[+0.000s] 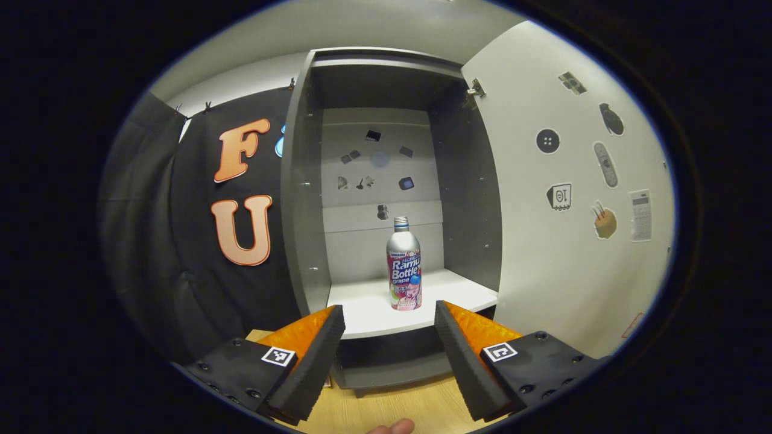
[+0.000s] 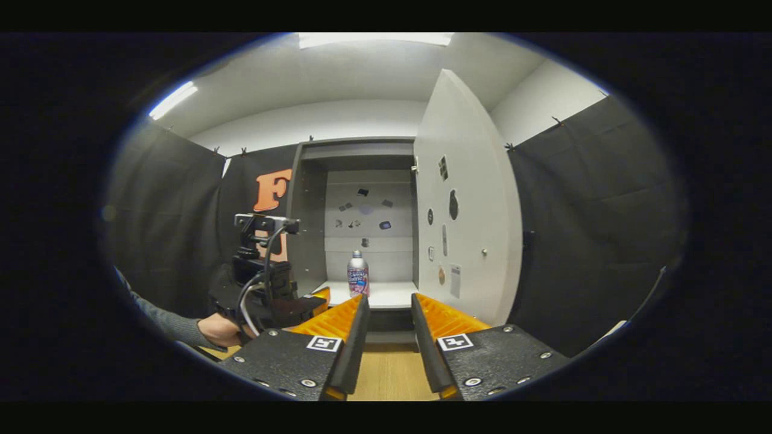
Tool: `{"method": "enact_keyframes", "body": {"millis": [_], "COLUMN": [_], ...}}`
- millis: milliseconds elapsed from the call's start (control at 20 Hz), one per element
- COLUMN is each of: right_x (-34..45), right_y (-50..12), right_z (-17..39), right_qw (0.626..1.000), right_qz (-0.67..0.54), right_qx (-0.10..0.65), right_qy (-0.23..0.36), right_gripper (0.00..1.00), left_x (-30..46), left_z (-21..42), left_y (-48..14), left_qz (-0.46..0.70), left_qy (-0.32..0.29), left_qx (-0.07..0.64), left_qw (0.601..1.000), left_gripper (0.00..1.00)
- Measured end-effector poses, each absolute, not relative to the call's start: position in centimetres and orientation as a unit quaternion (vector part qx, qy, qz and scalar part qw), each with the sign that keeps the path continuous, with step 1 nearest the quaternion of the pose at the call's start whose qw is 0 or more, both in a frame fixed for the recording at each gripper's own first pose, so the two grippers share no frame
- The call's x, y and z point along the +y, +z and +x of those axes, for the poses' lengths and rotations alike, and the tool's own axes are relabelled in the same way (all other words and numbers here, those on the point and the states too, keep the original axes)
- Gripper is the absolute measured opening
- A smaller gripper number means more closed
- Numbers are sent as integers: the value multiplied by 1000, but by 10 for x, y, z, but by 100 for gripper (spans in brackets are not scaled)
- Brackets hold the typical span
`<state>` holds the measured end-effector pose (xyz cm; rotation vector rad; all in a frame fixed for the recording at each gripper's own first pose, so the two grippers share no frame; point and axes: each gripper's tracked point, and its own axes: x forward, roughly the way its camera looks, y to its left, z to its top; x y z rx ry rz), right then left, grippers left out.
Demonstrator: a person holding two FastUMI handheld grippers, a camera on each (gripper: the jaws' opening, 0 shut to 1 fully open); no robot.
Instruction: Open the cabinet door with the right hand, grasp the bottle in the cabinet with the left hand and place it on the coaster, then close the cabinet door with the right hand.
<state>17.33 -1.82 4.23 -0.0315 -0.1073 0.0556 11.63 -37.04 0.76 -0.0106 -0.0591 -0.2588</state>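
The silver metal bottle with a pink label (image 1: 404, 265) stands upright on the grey cabinet's white shelf (image 1: 464, 288), beyond and between the left gripper's (image 1: 389, 325) wide-spread, empty fingers. The right gripper (image 2: 389, 313) hangs back, parted and empty.

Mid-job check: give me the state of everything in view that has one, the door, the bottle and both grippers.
Cabinet door: swung wide open.
Bottle: upright on the cabinet shelf, cap on, not grasped.
Left gripper: open, empty, short of the bottle.
Right gripper: open, empty, back from the cabinet.
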Motion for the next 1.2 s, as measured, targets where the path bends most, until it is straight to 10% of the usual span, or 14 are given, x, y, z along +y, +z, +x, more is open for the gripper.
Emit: {"method": "enact_keyframes", "body": {"millis": [500,1200], "right_x": [-21,-33], "right_y": [27,11], "right_z": [197,215], "right_qw": [999,998], "right_qz": [-28,-18], "right_qx": [-27,9], "right_qy": [-14,-58], "right_gripper": [69,77], "left_x": [-421,-452], "left_z": [232,311], "left_y": [17,0], "left_qz": [-28,-18], "left_qy": [-154,-158], "left_qx": [-44,-30], "left_qw": [987,987], "left_gripper": [98,98]}}
